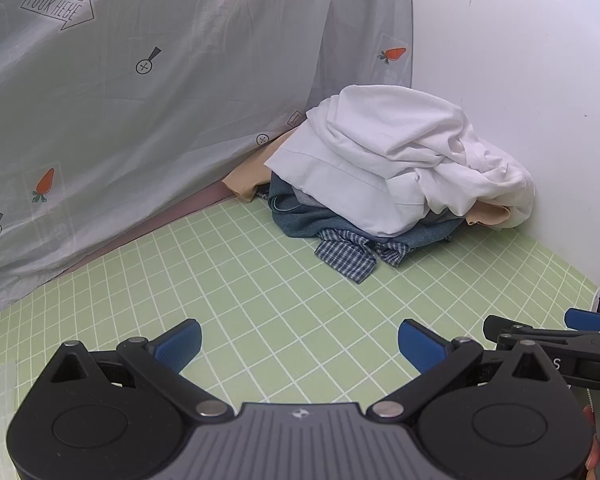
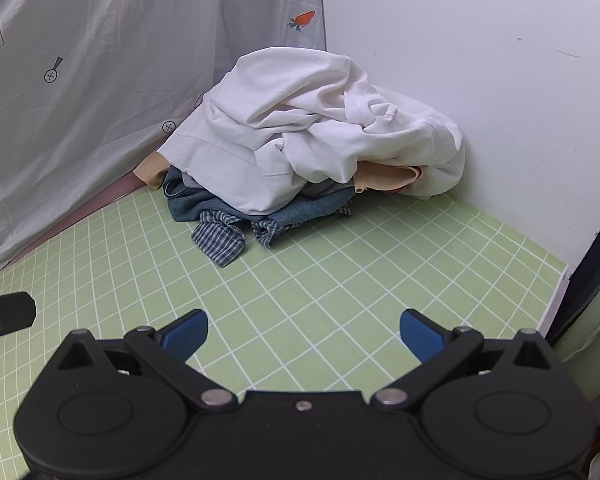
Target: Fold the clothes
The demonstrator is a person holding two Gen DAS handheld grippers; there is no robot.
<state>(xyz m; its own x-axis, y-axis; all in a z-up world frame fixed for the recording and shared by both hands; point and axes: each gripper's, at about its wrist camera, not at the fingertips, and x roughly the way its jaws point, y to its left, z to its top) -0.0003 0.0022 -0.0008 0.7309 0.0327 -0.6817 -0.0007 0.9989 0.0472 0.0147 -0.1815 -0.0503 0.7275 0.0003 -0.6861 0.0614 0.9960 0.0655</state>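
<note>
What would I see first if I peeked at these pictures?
A messy pile of clothes sits in the far corner, with a big white garment on top and a blue checked shirt poking out underneath. It lies on a green gridded mat. A grey curtain with orange carrots hangs to the left.

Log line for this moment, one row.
left gripper open, empty | right gripper open, empty | clothes pile unfolded in corner, white garment on top | green grid mat bare ahead
</note>
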